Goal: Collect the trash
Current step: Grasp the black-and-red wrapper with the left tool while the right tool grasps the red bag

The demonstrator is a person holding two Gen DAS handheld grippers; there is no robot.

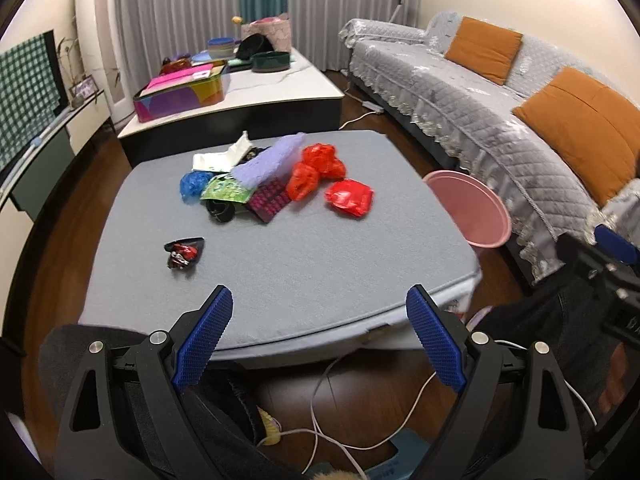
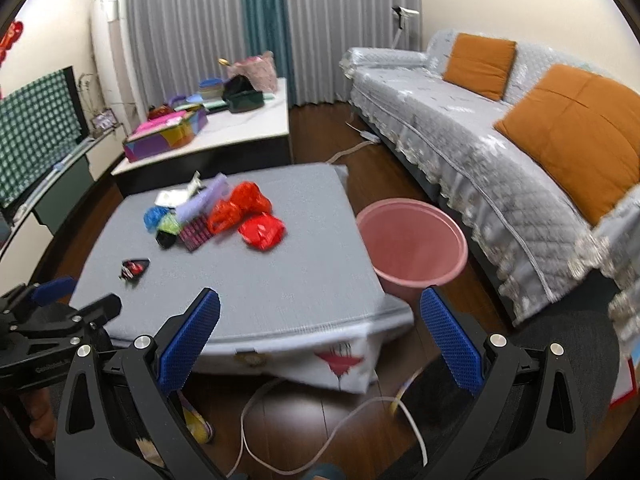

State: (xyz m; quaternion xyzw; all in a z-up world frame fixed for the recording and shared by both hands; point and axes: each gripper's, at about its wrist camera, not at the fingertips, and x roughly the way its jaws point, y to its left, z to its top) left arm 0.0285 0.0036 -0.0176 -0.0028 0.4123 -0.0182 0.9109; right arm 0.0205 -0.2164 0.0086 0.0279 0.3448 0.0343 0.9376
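Probably feather-light and crinkly, the crumpled red plastic wrapper (image 1: 349, 199) wants pinching at a raised fold, while left gripper (image 1: 320, 338) and right gripper (image 2: 320, 340) both gape empty.

Grey table (image 1: 304, 248) – trash pile (image 1: 260, 176)

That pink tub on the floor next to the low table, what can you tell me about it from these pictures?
The pink tub is a round, open-topped bin that looks like smooth plastic, with a rolled rim and walls narrowing downward. It stands upright on the dark wood floor, in the gap between the grey-topped table and the sofa. What shows of its inside looks empty. In the left wrist view the table's corner hides part of it. Neither gripper is near it; whether it touches the table I cannot tell.
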